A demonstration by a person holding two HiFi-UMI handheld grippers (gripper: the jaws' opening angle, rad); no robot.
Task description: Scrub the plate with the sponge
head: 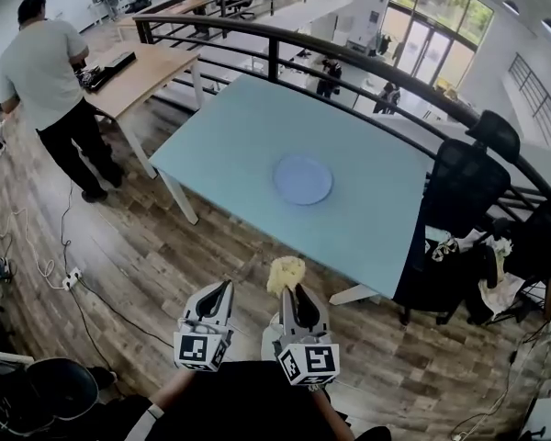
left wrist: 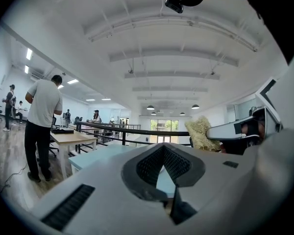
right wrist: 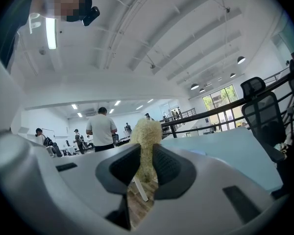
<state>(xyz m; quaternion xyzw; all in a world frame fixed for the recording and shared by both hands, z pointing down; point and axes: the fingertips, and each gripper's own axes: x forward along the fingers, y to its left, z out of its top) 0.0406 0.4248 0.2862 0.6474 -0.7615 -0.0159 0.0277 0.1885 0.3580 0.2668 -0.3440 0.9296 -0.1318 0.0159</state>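
The right claw (head: 290, 289) was clenched on the sponge (head: 286, 272), a pale yellow, fibrous pad pinched low so that most of it stood clear above the tips, probably to leave a free face for rubbing. The left claw (head: 222, 288) was closed on nothing, its tips together, and hung just beside the right one over the wooden floor, short of the worktop (head: 230, 145). The plate (head: 303, 179), round and pale blue, lay flat and alone near the middle of that worktop, well apart from both claws. Scrubbing had not begun. The empty left claw looked free to steady the plate's rim once the sponge came down.
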